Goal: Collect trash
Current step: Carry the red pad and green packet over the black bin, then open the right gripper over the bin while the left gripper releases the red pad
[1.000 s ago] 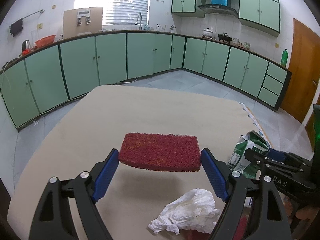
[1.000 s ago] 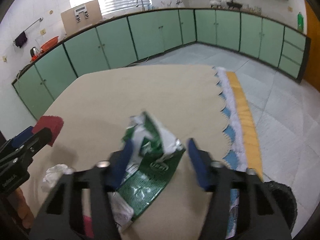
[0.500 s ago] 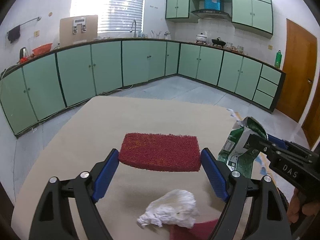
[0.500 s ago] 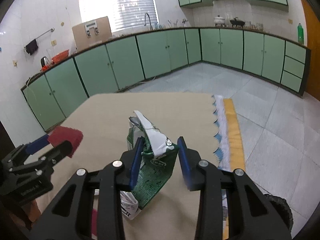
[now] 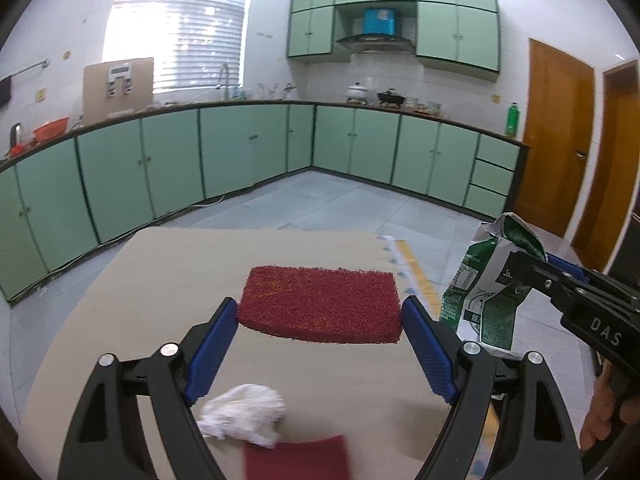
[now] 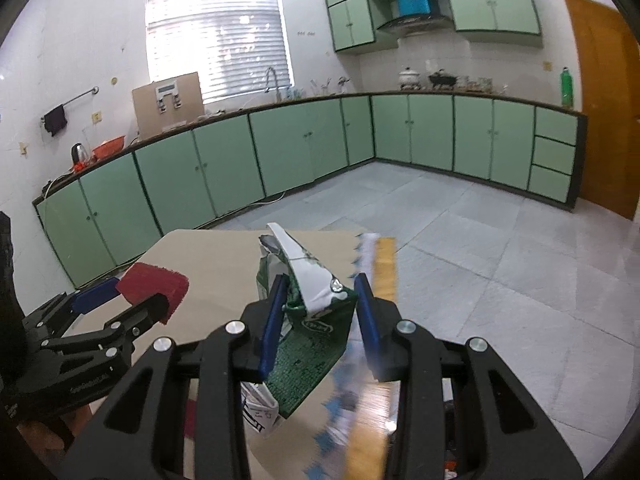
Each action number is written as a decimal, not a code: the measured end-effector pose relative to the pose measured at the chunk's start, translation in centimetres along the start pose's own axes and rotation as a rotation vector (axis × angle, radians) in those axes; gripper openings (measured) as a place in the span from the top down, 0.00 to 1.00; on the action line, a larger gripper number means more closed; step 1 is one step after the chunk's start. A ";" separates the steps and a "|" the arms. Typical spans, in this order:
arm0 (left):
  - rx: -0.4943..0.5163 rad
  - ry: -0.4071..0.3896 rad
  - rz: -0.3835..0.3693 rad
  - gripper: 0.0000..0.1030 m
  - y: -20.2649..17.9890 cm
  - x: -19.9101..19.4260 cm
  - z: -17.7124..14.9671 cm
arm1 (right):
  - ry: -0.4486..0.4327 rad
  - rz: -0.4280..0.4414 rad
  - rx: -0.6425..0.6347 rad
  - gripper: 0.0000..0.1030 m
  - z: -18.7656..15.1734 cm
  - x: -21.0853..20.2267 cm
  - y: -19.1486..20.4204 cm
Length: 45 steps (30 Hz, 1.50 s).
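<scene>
Carrying both pieces clear of the table's right edge, the left gripper is clamping the red scouring pad wide while the right gripper is pinching the crumpled green-and-white carton narrowly, so both grips need keeping firm until over a bin.

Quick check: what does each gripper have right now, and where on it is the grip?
Left gripper clamps the red scouring pad across its two short ends. Right gripper pinches the crumpled green-and-white packet by its sides, near its torn top.

Right gripper: blue-padded jaws clamped on a crumpled green-and-white foil packet, held clear of the beige table. At left, the left gripper grips a dark red rectangular scouring pad. Mint-green cabinets line the background.
</scene>
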<state>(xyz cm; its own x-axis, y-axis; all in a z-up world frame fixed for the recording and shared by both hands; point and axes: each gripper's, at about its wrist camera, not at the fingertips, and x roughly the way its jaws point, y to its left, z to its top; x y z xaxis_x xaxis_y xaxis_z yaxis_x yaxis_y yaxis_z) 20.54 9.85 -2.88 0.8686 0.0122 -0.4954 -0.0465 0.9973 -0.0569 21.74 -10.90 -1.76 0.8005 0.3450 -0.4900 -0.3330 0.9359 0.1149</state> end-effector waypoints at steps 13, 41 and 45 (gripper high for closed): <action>0.084 -0.007 -0.190 0.21 -10.2 -1.3 -0.6 | -0.047 -0.186 0.061 0.68 -2.5 -8.7 -8.8; 0.214 0.135 -0.382 0.21 -26.8 2.9 -7.6 | 0.089 -0.403 0.265 0.68 -14.6 -11.3 -21.5; 0.224 0.193 -0.398 0.20 -27.5 4.4 -8.5 | 0.146 -0.399 0.270 0.66 -15.6 -9.2 -22.3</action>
<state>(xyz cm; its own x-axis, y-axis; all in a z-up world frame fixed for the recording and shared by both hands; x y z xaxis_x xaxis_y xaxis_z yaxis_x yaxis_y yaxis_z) 21.45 -18.17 -10.86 0.6891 -0.3655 -0.6257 0.3961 0.9131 -0.0970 14.01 -36.01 -13.29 0.7544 -0.0392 -0.6552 0.1414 0.9845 0.1039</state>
